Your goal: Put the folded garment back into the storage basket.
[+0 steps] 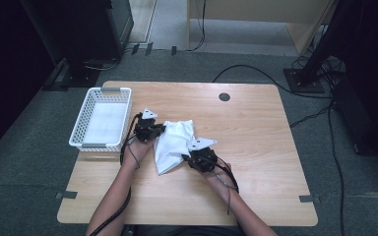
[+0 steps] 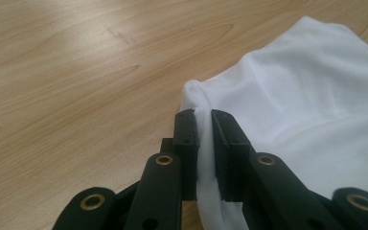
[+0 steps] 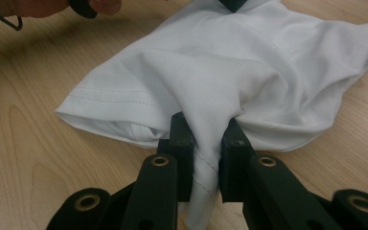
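The white cloth (image 1: 174,142) lies bunched on the table (image 1: 256,128), nearer its left edge, just right of the white basket (image 1: 103,119). My left gripper (image 1: 158,130) pinches its upper left edge; my right gripper (image 1: 187,158) clamps a fold at its lower right side.

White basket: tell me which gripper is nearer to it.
Left. The left gripper sits just right of the white basket, clamped on the white cloth's near edge. The right gripper grips the cloth's far side, farther from the basket.
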A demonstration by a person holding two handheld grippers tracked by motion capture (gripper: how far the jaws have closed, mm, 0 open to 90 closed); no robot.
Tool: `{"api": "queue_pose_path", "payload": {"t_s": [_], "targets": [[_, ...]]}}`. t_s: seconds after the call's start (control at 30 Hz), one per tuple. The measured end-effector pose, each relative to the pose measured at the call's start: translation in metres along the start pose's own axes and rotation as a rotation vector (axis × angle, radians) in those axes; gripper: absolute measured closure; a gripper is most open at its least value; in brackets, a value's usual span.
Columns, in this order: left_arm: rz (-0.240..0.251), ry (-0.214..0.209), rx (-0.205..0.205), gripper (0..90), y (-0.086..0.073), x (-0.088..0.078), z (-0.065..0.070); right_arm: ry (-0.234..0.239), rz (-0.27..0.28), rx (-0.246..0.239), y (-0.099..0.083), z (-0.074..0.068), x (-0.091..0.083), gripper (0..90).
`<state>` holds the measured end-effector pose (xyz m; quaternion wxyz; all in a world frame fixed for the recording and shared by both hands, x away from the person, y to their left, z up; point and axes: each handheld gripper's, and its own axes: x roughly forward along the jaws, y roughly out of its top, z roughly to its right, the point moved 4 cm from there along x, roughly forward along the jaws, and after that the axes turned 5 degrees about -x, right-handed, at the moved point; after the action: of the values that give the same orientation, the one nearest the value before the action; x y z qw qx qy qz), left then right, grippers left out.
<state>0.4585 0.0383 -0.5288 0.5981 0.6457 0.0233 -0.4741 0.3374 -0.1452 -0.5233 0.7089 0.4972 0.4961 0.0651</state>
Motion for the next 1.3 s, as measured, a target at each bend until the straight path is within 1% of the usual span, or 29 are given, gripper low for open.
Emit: {"api": "queue_pose_path", "payload": {"t_s": [0.1, 0.2, 0.37, 0.43, 0.47, 0.57, 0.73, 0.77, 0.87, 0.97, 1.0, 1.1, 1.2, 1.3], "targets": [[-0.005, 0.004, -0.001, 83.1, 0.004, -0.004, 0.001, 0.006, 0.002, -0.005, 0.003, -0.002, -0.001, 80.7], [-0.009, -0.001, -0.004, 83.2, 0.008, -0.007, 0.003, 0.013, 0.000, -0.011, 0.004, -0.005, -0.003, 80.7], [-0.013, 0.000, -0.002, 83.2, 0.015, -0.016, 0.005, 0.020, 0.013, -0.023, 0.011, -0.007, -0.009, 80.7], [-0.018, -0.003, -0.011, 83.2, 0.018, -0.020, 0.005, 0.021, 0.014, -0.026, 0.014, -0.008, -0.011, 80.7], [-0.020, 0.002, -0.012, 83.2, 0.019, -0.022, 0.004, 0.021, 0.015, -0.029, 0.016, -0.008, -0.012, 80.7], [-0.028, 0.011, -0.006, 83.0, 0.024, -0.028, 0.004, 0.022, 0.023, -0.037, 0.021, -0.010, -0.016, 80.6], [-0.020, 0.012, 0.003, 83.0, 0.032, -0.039, 0.005, 0.026, 0.031, -0.059, 0.029, -0.014, -0.019, 80.5], [-0.019, 0.014, 0.006, 83.0, 0.033, -0.041, 0.005, 0.027, 0.030, -0.062, 0.030, -0.014, -0.019, 80.4], [-0.016, 0.015, 0.000, 83.0, 0.036, -0.048, 0.002, 0.029, 0.032, -0.070, 0.035, -0.016, -0.020, 80.4], [-0.010, 0.029, 0.009, 83.0, 0.039, -0.055, 0.000, 0.032, 0.033, -0.078, 0.041, -0.018, -0.022, 80.4], [-0.004, 0.028, 0.005, 82.6, 0.040, -0.058, -0.001, 0.032, 0.034, -0.087, 0.043, -0.019, -0.022, 80.3], [-0.001, 0.033, 0.011, 82.5, 0.045, -0.065, -0.003, 0.038, 0.034, -0.095, 0.049, -0.021, -0.023, 80.3], [-0.004, 0.025, 0.006, 82.7, 0.050, -0.071, -0.006, 0.043, 0.040, -0.102, 0.055, -0.023, -0.023, 80.3], [-0.002, 0.029, 0.008, 82.8, 0.054, -0.077, -0.012, 0.051, 0.041, -0.098, 0.061, -0.025, -0.021, 80.3]]}}
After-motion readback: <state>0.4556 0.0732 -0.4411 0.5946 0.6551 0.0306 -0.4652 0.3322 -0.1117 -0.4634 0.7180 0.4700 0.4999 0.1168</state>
